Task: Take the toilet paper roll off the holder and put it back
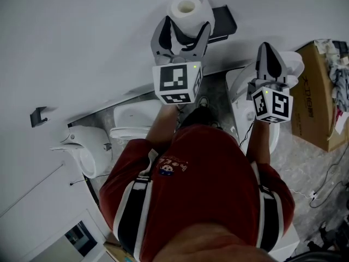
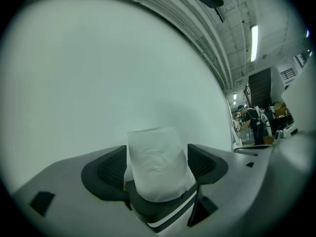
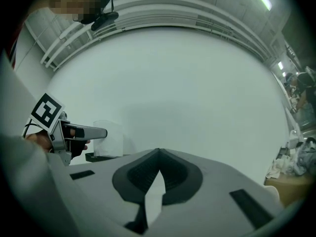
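A white toilet paper roll [image 1: 188, 8] stands upright on a black holder [image 1: 224, 19] fixed to the pale wall. My left gripper [image 1: 185, 27] is open, its two dark fingers flanking the lower part of the roll. In the left gripper view the roll [image 2: 157, 163] fills the gap between the pads of the left gripper [image 2: 158, 157], and I see no squeeze on the paper. My right gripper [image 1: 269, 52] hovers to the right of the holder with its fingertips together and nothing gripped. The right gripper view shows its own tips [image 3: 158, 152] meeting, with the roll [image 3: 109, 139] and holder [image 3: 98, 157] far left.
A cardboard box [image 1: 318, 94] with cloth in it stands at the right. Below me are a white toilet [image 1: 130, 119], a white fixture [image 1: 83, 149] at the left and another white fixture [image 1: 238, 105] under my right arm. Cables [image 1: 322, 187] lie on the floor.
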The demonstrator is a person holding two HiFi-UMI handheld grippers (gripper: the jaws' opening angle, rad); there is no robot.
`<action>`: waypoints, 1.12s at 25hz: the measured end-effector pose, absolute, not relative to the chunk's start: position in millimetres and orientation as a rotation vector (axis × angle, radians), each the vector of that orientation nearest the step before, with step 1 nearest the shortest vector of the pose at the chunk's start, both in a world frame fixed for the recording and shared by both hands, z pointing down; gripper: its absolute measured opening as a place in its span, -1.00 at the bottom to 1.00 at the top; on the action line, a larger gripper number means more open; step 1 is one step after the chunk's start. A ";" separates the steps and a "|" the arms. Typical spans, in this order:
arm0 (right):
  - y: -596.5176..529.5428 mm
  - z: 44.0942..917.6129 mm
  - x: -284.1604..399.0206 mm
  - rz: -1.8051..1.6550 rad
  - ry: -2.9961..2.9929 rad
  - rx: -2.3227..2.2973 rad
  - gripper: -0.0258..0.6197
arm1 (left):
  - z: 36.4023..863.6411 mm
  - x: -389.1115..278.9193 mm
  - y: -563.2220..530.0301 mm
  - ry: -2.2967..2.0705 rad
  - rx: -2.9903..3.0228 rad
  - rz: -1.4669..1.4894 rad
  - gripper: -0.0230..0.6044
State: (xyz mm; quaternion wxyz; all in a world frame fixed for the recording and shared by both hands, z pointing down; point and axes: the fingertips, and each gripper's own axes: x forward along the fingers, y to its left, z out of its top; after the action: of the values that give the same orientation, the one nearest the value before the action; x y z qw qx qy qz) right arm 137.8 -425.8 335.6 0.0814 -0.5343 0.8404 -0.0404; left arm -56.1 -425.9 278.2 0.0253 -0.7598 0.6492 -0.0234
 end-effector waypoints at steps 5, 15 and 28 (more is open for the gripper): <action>-440.4 342.1 130.8 -0.137 2.514 -1.613 -0.89 | 284.1 -59.4 -443.2 1.984 -2.370 -0.111 0.33; -447.6 346.2 126.5 -0.134 2.505 -1.654 -0.89 | 292.0 -68.2 -453.6 1.958 -2.363 -0.096 0.20; -440.5 347.0 129.8 -0.133 2.506 -1.662 -0.89 | 289.5 -68.5 -450.7 1.956 -2.384 -0.074 0.18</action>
State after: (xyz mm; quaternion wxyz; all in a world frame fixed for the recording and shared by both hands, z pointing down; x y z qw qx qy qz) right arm 129.8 -440.5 347.0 0.0659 -0.5510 0.8307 -0.0441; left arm -68.5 -450.7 289.5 0.0285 -0.7727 0.6337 -0.0239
